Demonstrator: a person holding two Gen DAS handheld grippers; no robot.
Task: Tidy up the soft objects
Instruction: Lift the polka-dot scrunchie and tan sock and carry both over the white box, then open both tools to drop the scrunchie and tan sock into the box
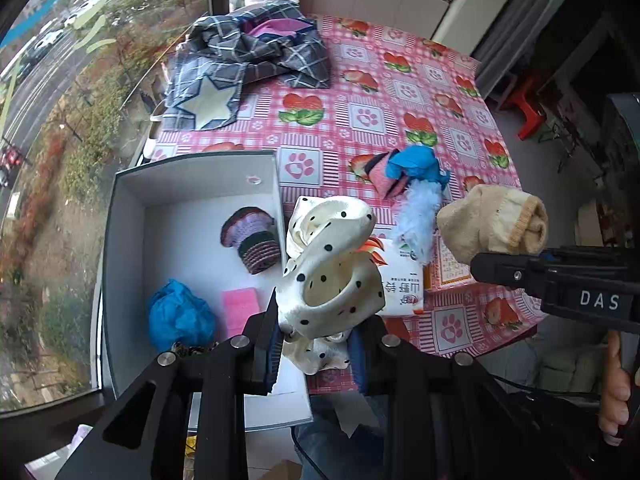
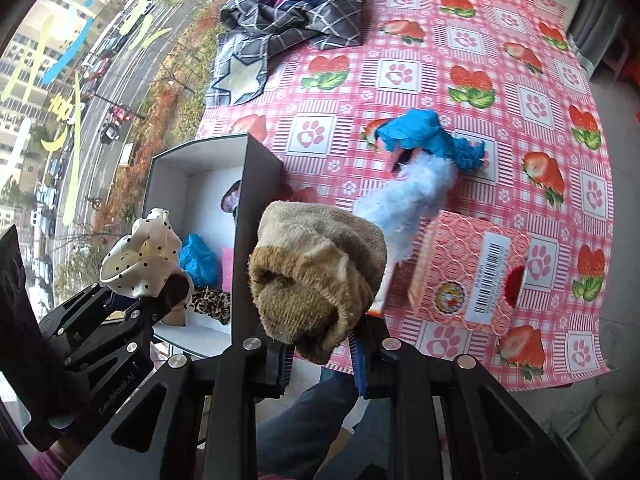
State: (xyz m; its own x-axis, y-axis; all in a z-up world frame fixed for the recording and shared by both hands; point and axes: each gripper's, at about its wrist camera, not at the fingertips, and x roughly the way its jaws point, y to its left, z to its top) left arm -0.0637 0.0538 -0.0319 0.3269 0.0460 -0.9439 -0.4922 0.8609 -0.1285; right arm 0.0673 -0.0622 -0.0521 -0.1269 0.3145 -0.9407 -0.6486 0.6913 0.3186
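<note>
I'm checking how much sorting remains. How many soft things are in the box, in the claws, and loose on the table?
In the box: 4
In the claws: 2, the dotted cloth and the beige sock
Loose on the table: 3
Total: 9

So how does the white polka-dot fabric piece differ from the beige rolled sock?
The white polka-dot fabric piece is glossy, black-spotted and loosely looped; the beige rolled sock is plain, knitted and balled up. The left claw grips the first, the right claw the second. Both are soft and held above the table.
</note>
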